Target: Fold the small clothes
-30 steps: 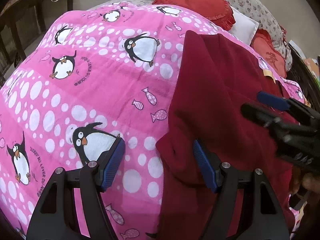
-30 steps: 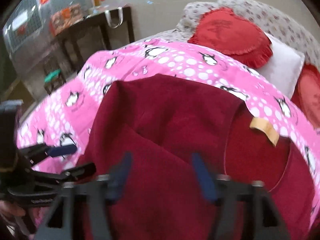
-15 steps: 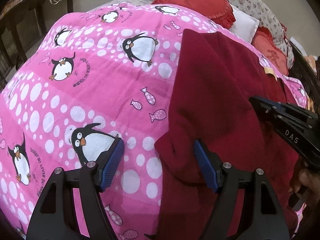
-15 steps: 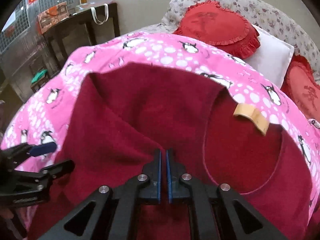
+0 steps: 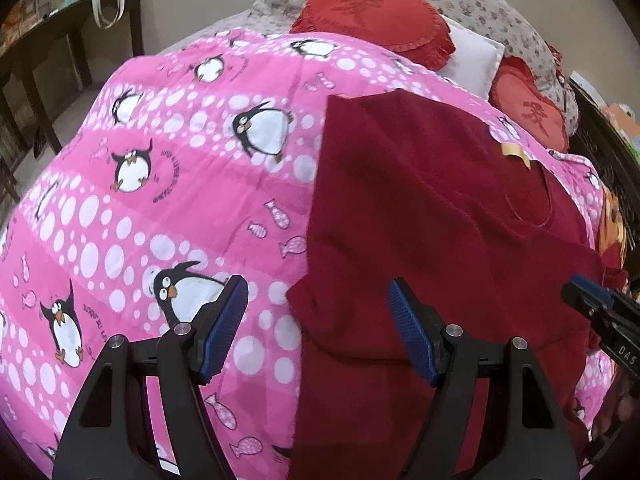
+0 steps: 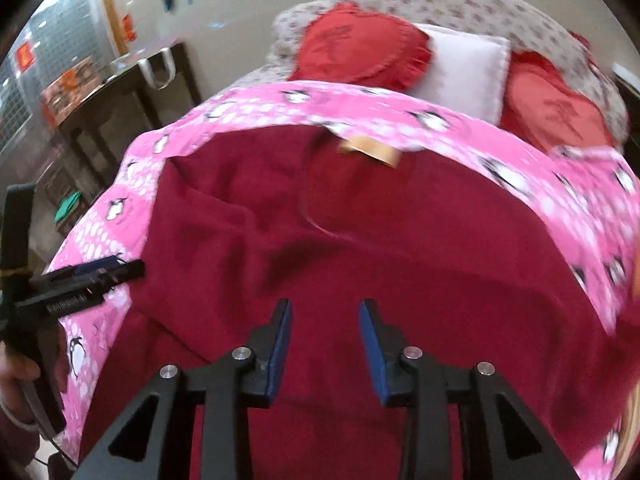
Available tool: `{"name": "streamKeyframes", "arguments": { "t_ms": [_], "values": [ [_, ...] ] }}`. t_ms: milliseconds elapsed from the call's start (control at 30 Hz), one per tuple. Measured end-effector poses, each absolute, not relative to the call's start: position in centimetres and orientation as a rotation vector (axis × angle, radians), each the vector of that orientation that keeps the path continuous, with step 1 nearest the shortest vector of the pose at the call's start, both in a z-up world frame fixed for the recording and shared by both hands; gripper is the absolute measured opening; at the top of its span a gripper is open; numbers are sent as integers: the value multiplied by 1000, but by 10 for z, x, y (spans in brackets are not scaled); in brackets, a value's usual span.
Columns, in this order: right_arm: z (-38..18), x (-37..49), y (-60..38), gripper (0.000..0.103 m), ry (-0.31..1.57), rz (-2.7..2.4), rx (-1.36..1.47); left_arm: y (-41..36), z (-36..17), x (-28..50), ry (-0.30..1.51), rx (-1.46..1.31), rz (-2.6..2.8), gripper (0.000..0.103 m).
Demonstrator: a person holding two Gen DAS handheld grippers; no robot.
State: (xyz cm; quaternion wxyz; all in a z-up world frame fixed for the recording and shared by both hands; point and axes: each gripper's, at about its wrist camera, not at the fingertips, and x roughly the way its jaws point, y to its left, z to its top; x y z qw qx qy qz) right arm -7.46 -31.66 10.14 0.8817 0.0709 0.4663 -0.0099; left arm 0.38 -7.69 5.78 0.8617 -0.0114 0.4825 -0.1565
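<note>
Left wrist view: pink penguin blanket (image 5: pixel 168 184) covers the bed, dark red garment (image 5: pixel 420 220) lies on its right half.
Garment spread mostly flat, left side folded over the body, tan neck label (image 5: pixel 516 152) at the far end near the red cushions (image 5: pixel 372 12). Left hand-held gripper (image 5: pixel 316 328) jaws wide, nothing between them, straddling the garment's left edge above the fabric. Right hand-held gripper (image 6: pixel 324 344) over the garment's middle, jaws narrow and opening; view is blurred, but no cloth looks pinched.
</note>
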Motion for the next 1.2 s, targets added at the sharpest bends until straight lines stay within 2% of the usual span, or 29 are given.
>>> {"name": "streamKeyframes", "arguments": {
  "t_ms": [200,333,800,1200],
  "values": [
    [92,-114,-366,33,971,-136,251,-94,58,0,1006,-7,-344,73],
    [82,-127,-388,33,943,-120,329,-113,35,5,1063,61,-326,73],
    [104,-145,-393,33,922,-198,355,-115,50,-10,1027,57,-334,75],
    [88,-137,-401,33,965,-232,399,-138,40,-23,1034,147,-343,75]
  ]
}}
